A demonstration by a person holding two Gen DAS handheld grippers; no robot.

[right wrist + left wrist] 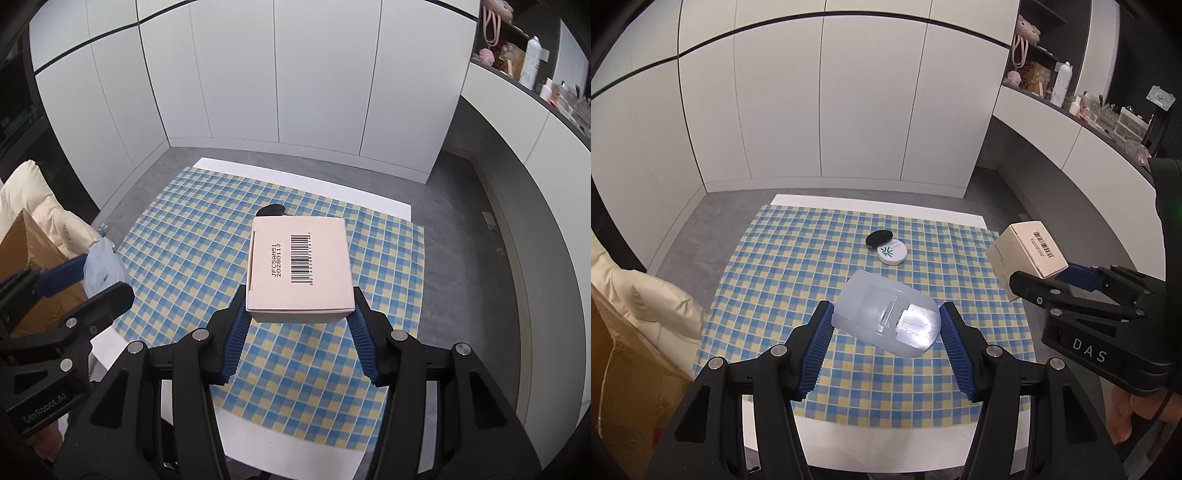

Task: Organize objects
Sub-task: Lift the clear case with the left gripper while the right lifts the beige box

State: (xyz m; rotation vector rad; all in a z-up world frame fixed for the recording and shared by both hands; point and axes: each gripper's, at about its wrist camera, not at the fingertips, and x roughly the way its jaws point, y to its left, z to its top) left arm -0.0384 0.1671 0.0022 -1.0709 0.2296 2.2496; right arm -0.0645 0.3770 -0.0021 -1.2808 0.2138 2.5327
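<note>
My left gripper (886,314) is shut on a translucent plastic case (886,314), held tilted above the checked cloth (798,266). In the right wrist view the same case (103,269) shows at the left edge between the left gripper's blue pads. My right gripper (300,308) is shut on a pale cardboard box (300,269) with a barcode on top, held above the cloth (184,236). From the left wrist view, the box (1030,251) hangs at the right. A white round tin (892,253) with a green logo and a black lid (879,237) lie on the cloth beyond the case.
The checked cloth covers a white table (886,435) on a grey floor. White cabinet doors (820,103) stand behind. A cream padded jacket (646,295) and a brown cardboard box (624,387) sit at the left. A cluttered shelf (1071,96) runs along the right.
</note>
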